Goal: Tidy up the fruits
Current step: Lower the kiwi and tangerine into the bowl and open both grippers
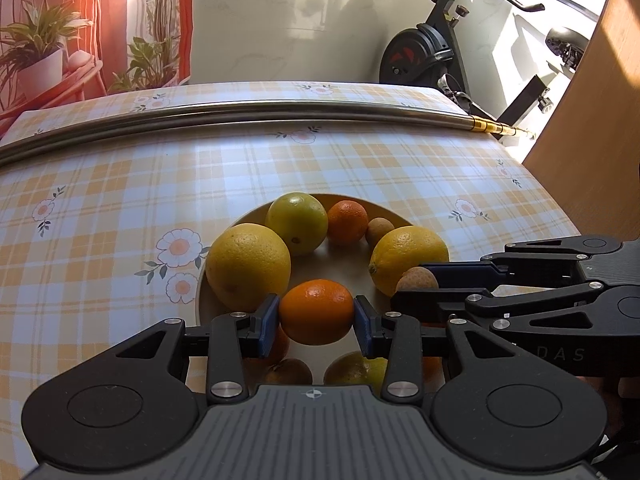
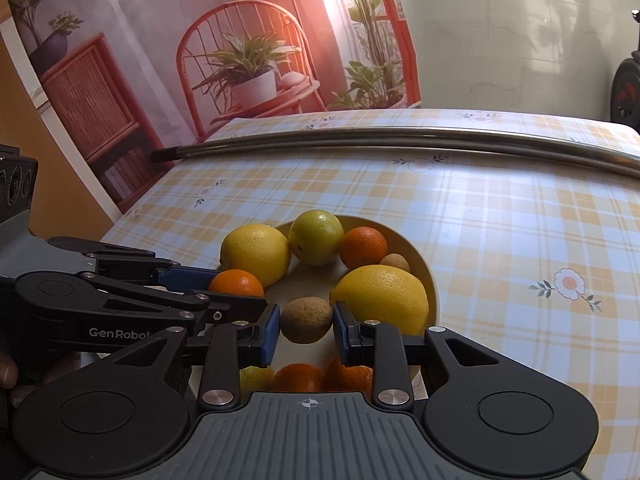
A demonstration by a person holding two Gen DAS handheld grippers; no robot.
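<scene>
Left wrist view: checked, flower-printed surface (image 1: 120,208) under a pale bowl (image 1: 256,216) of fruit. From the left in the bowl: large yellow citrus (image 1: 248,266) against the near-left rim, greenish-yellow citrus (image 1: 297,222) behind it, small orange (image 1: 347,222), small brown fruit (image 1: 380,232), then a second yellow citrus (image 1: 408,260) on the right. Left hand-held gripper (image 1: 316,318) clamped on a mandarin (image 1: 316,312), blue pads touching both its sides, just above the bowl's near part. To the right, right hand-held gripper (image 1: 416,280) reaching in sideways, closed on a brown kiwi-like fruit (image 1: 416,279) just beside the right-hand yellow citrus. More fruit half hidden below the grippers. Metal rail (image 1: 280,114) across the far surface; exercise bike (image 1: 432,48) beyond.

Right wrist view: left hand-held gripper (image 2: 236,284) at left with the mandarin (image 2: 237,283); right hand-held gripper (image 2: 306,322) pinching the kiwi-like fruit (image 2: 306,320), pads touching both sides.
</scene>
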